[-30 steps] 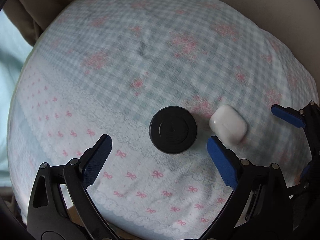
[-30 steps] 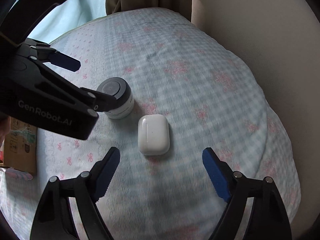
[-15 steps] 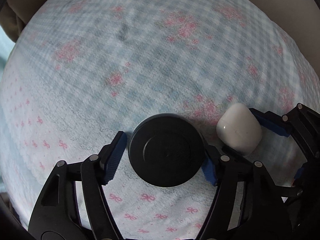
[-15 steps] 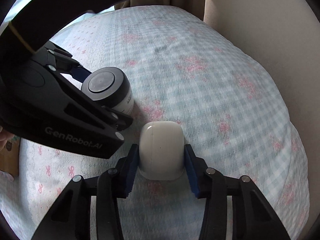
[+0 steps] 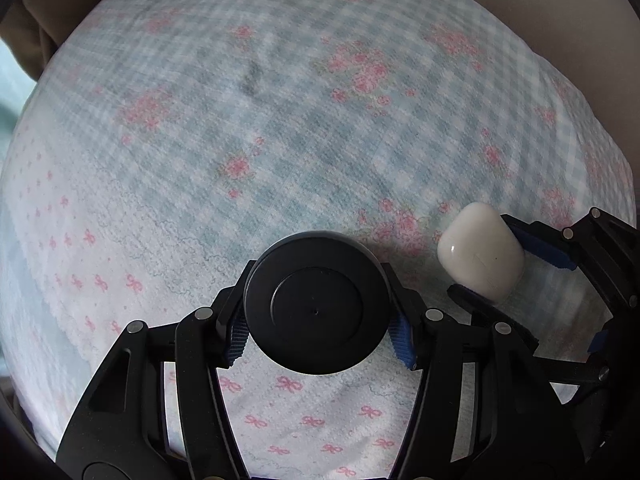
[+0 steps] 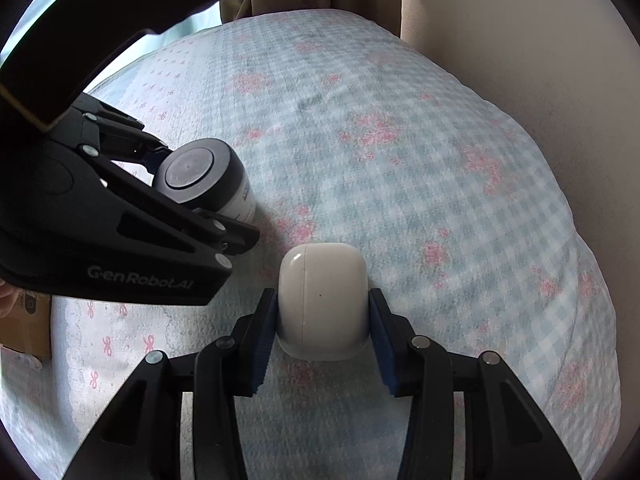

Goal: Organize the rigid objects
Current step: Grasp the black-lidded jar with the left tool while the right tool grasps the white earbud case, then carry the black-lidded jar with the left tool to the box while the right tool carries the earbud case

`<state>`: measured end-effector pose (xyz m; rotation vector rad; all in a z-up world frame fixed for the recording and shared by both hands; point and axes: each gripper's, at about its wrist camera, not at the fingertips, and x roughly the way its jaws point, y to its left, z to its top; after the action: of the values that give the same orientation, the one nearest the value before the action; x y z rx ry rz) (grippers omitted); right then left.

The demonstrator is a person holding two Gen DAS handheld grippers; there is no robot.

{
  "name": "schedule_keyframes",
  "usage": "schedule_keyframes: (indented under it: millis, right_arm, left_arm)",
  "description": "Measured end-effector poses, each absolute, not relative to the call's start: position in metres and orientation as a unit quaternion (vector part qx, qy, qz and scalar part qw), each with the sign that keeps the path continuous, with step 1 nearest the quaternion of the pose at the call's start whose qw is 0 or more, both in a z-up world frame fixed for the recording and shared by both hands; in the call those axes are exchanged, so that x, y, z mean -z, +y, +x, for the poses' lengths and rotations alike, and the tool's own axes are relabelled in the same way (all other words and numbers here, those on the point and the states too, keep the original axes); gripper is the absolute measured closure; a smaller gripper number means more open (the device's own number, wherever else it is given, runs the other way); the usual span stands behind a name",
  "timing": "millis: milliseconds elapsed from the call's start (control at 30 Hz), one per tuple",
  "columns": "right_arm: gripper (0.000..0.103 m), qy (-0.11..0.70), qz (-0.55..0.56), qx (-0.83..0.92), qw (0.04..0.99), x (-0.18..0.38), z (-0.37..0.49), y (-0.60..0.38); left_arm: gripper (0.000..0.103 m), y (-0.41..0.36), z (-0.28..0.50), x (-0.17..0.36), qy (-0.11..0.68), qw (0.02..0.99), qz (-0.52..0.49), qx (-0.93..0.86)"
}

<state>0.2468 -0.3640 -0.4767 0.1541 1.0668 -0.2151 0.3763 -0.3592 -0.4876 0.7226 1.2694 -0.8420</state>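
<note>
Right gripper (image 6: 322,332) clamps the white earbud case (image 6: 322,300) on the bed (image 6: 420,184); left gripper (image 6: 176,196) grips a black-lidded jar (image 6: 202,178) beside it

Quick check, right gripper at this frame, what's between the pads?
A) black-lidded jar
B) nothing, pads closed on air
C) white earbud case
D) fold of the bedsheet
C. In the right wrist view the right gripper has its blue pads pressed on both sides of the white earbud case; the black-lidded jar sits in the left gripper instead.
</note>
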Motion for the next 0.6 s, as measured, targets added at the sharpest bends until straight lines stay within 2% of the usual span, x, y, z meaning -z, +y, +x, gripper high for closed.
schedule_keyframes:
  millis: [267,600]
  right_arm:
    - [0.062,0.492,0.068,0.116,0.86,0.434,0.234,-0.368]
    - [0.062,0.449,0.055,0.142,0.88,0.322,0.211,-0.355]
  left_arm:
    - [0.049,-0.347,0.374,0.427,0.546,0.696,0.296,0.361]
    - [0.049,-0.282,0.359,0.315,0.505,0.755,0.243,0.34]
